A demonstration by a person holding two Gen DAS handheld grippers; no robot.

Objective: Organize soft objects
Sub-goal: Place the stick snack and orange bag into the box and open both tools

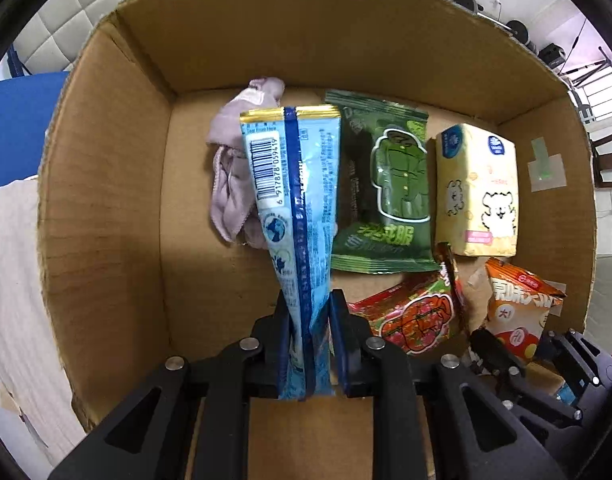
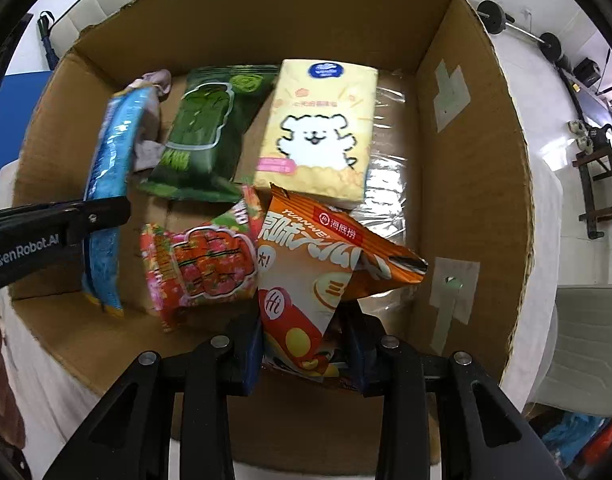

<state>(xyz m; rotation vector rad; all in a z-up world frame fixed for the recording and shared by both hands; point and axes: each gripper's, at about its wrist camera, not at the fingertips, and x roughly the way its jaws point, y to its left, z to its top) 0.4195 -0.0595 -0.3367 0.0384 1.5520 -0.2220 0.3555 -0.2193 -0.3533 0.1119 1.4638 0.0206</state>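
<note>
The left claw is squeezing a blue packet and the right claw an orange bag, hanging them over the box to drop in.

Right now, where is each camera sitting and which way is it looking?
Left wrist view: sits on the left tool, looking down into the cardboard box; its own fingers pinch the blue packet, and the right tool shows at lower right.
Right wrist view: sits on the right tool, looking down into the same box; it grips the orange packet, and the left tool shows at the left edge.
Both share the green packet, yellow tissue pack, red packet and purple cloth.
</note>
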